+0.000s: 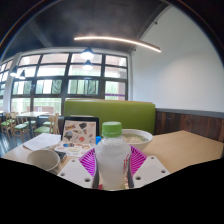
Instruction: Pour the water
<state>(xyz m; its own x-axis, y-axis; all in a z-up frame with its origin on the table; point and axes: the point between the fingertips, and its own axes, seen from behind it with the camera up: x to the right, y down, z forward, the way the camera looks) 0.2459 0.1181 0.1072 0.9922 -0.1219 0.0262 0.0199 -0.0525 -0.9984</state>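
Both of my fingers (113,172) are closed on the bottle (112,158), one pink pad (93,163) against its left side and the other against its right. No gap shows between the pads and the plastic at either side, so I read this as a firm grasp.

That bottle is clear, stands upright between my fingers, and carries a green cap (112,128). Its body fills the space between the pads, and its neck and cap rise above my fingertips.

Just behind the bottle, a little to its right, a white bowl (134,139) sits on the wooden table (180,150); I cannot tell whether the two touch. To the left of my fingers, near at hand, stands a white cup (44,160). Beyond that cup lies a folded white napkin (43,142), and beside it a printed menu card (79,132) stands propped upright on the tabletop.

Behind the table runs a green bench back (110,112). Farther off are large windows (70,80), with small chairs (20,126) below them, and a long curved ceiling light (115,41) glows overhead.
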